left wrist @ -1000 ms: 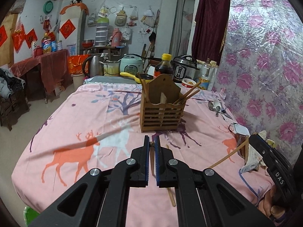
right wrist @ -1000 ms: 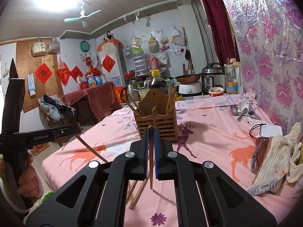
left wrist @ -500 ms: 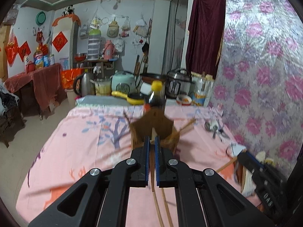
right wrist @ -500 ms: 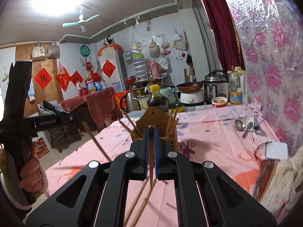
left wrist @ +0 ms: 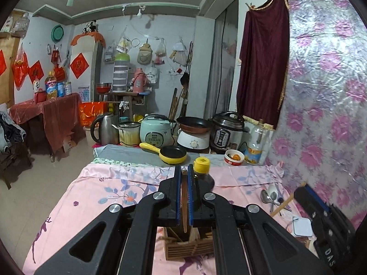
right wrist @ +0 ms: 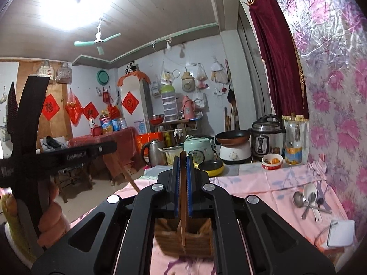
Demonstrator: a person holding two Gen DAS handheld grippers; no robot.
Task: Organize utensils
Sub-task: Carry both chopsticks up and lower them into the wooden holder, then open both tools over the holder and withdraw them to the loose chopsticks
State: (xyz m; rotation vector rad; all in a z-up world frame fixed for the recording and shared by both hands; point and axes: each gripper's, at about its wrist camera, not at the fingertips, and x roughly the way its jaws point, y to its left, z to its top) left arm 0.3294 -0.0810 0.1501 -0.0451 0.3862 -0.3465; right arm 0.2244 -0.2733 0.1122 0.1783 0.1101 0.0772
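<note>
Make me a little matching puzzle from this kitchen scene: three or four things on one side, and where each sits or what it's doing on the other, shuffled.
Things:
1. left gripper
2. spoons
3. yellow pan
4. wooden utensil holder

States or places:
A. lying loose on the pink cloth near the floral wall
B. standing on the pink cloth below both grippers, sticks in it
C. shut on a chopstick
D. on the grey surface beyond the pink cloth, in front of the cookers

Pairs: 1-C, 2-A, 3-D, 4-B
</note>
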